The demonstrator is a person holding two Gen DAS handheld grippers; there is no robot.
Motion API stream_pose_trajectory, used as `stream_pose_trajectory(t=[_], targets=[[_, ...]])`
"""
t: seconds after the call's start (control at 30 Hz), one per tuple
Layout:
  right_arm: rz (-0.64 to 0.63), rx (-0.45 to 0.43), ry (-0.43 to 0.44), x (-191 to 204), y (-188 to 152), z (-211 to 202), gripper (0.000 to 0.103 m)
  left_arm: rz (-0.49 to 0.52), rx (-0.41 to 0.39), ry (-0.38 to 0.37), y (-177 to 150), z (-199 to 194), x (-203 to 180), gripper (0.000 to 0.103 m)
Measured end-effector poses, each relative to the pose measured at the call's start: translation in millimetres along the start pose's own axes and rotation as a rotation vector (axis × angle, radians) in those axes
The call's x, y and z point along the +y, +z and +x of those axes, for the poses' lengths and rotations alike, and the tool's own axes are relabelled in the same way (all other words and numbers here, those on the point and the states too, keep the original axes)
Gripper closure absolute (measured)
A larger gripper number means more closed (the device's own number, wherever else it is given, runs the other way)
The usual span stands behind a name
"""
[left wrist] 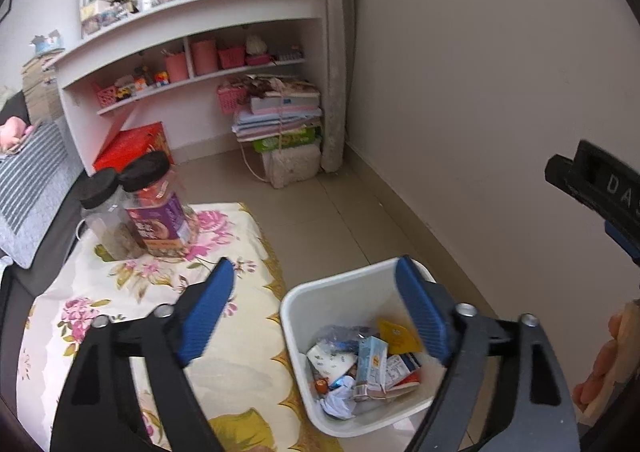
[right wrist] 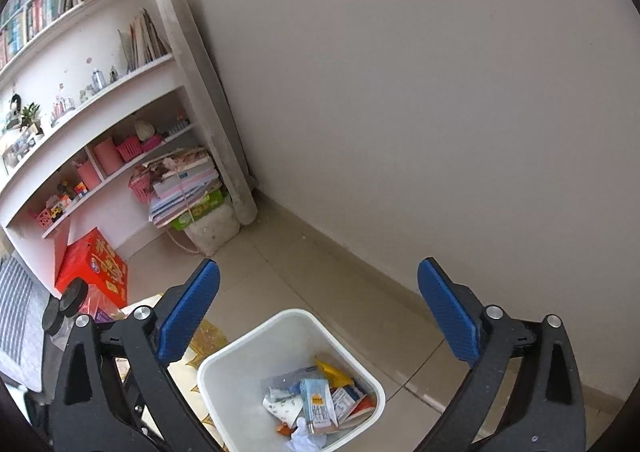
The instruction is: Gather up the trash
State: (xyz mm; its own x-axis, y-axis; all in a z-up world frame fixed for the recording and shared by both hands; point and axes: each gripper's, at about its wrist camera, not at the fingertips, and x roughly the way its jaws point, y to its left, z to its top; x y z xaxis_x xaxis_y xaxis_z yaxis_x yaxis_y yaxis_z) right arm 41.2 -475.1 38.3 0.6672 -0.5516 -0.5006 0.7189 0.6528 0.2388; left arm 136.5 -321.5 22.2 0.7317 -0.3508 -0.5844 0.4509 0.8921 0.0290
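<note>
Two black-lidded jars (left wrist: 136, 208) sit on the floral cloth (left wrist: 240, 364) far left, red box (left wrist: 134, 148) behind them by the shelves. Left gripper (left wrist: 316, 312) w/ jaws spread wide, nothing btwn them. White bin (left wrist: 304, 380) on the floor just beside the cloth, trash (left wrist: 368, 368) piled inside: cartons, wrappers, crumpled paper. Right gripper (right wrist: 320, 316) over the bin, jaws also wide apart, empty.

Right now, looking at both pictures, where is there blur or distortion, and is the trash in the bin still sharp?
Left wrist view: fisheye bends the shelves; the blue fingertips of the left gripper are smeared by motion, while the trash in the white bin reads fairly sharp. Right wrist view: dark corners, bowed shelves, and the right gripper looks crisper; soft even light, no glare.
</note>
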Motion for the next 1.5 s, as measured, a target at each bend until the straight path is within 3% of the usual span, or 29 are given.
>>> stream_pose_trajectory(t=[0.17,0.43,0.53,0.73,0.87,1.0,1.23,1.5], targets=[[-0.076,-0.059,-0.009,21,-6,-20,0.007,-0.045,-0.072,0.028,1,-27,24,0.007],[-0.138,-0.138,0.013,51,-23,-56,0.007,-0.108,-0.112,0.118,-12,-65,76,0.007],[-0.144,-0.126,0.026,64,-32,-67,0.007,-0.139,-0.111,0.154,-19,-75,101,0.007],[-0.154,-0.027,0.137,96,-61,-76,0.007,-0.175,-0.117,0.21,-35,-94,145,0.007],[-0.218,-0.071,0.146,122,-82,-88,0.007,-0.193,-0.11,0.208,-46,-103,170,0.007],[-0.257,-0.092,0.157,142,-97,-93,0.007,-0.18,-0.109,0.222,-55,-103,187,0.007],[-0.294,-0.095,0.18,168,-122,-93,0.007,-0.213,-0.037,0.193,-69,-83,220,0.007],[-0.308,-0.092,0.182,181,-130,-84,0.007,-0.239,0.01,0.232,-74,-70,240,0.007]])
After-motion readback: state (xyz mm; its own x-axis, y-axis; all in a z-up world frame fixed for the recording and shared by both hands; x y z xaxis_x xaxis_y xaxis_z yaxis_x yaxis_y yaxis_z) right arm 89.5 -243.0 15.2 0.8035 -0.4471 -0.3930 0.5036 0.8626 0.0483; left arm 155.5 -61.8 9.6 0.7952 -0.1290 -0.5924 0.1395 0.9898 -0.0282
